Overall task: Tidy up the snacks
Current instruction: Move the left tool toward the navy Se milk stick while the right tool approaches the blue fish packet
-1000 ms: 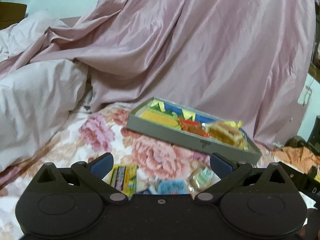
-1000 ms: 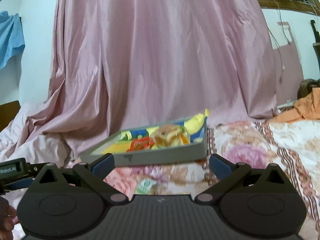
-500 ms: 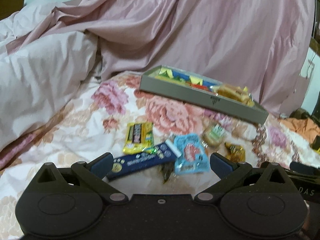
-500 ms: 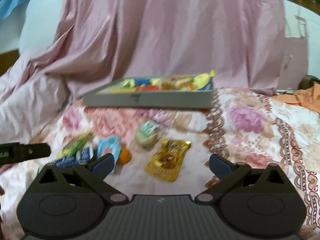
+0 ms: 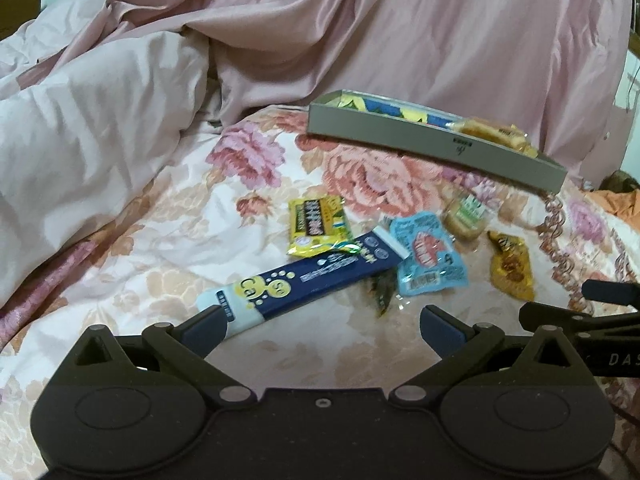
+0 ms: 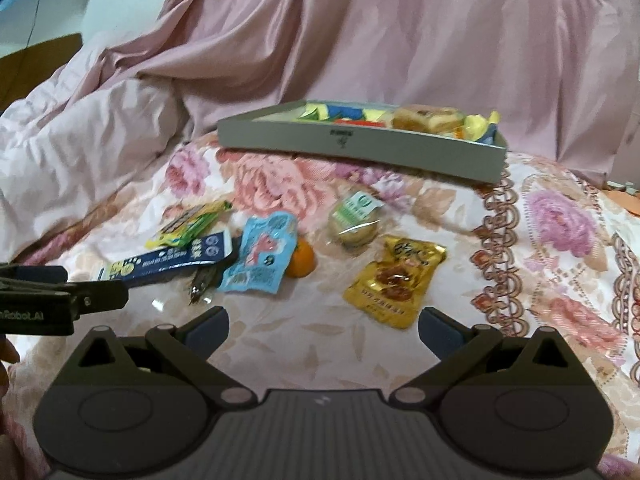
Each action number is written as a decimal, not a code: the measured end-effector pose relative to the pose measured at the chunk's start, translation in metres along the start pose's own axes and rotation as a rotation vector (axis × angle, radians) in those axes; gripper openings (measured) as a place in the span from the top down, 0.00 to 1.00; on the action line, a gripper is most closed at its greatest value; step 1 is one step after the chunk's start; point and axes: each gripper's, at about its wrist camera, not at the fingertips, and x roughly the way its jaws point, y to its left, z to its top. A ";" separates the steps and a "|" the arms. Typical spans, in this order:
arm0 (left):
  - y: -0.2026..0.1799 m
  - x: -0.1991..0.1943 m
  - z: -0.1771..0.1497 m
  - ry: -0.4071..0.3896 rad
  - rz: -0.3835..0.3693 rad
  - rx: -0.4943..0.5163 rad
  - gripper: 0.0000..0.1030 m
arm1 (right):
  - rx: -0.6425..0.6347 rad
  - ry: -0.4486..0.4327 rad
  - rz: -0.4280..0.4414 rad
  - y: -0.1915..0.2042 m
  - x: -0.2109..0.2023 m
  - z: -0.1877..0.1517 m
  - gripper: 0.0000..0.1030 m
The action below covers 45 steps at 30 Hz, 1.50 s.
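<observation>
- The loose snacks lay in a cluster on the floral bedspread [image 6: 448, 216], in front of the grey tray [image 6: 360, 146]: a long dark-blue stick pack [image 5: 308, 280], a yellow-green wrapper [image 5: 318, 226] overlapping its far end, a light-blue pouch [image 6: 262, 258], a small orange fruit [image 6: 302, 262] touching that pouch, a clear-wrapped round cake [image 6: 354, 220] and a glossy yellow pouch [image 6: 394, 280].
- The tray sat further back, near the draped pink satin cloth [image 6: 400, 32]; it was shallow, straight-walled and already held wrapped snacks.
- Bare bedspread lay between the snack cluster and both tools, and a wider clear stretch to the right of the yellow pouch.
- The left gripper [image 5: 322, 322] had its jaws spread wide and empty; its left finger pad [image 5: 206, 326] overlapped the near end of the stick pack in view, contact not determinable.
- The right gripper [image 6: 324, 324] was likewise spread wide, empty, just short of the yellow pouch.
- A rumpled pale-pink quilt [image 5: 80, 140] bounded the left side.
</observation>
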 end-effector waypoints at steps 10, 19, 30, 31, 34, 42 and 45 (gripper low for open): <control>0.011 0.018 0.010 0.012 0.012 0.065 0.01 | -0.028 0.026 0.029 0.008 0.020 0.004 0.00; 0.023 0.035 0.026 -0.044 -0.009 0.175 0.01 | 0.048 0.016 0.153 -0.003 0.044 0.023 0.00; 0.024 0.063 0.035 -0.072 -0.104 0.320 0.01 | 0.208 0.103 0.297 -0.020 0.091 0.034 0.07; 0.023 0.069 0.036 -0.061 -0.115 0.334 0.01 | 0.224 0.120 0.309 -0.020 0.093 0.033 0.08; 0.021 0.078 0.036 -0.042 -0.145 0.350 0.01 | 0.245 0.143 0.338 -0.021 0.098 0.030 0.15; 0.025 0.091 0.035 0.042 -0.181 0.303 0.01 | 0.262 0.148 0.362 -0.016 0.108 0.028 0.36; 0.024 0.092 0.034 0.059 -0.193 0.294 0.03 | 0.270 0.141 0.366 -0.014 0.111 0.028 0.47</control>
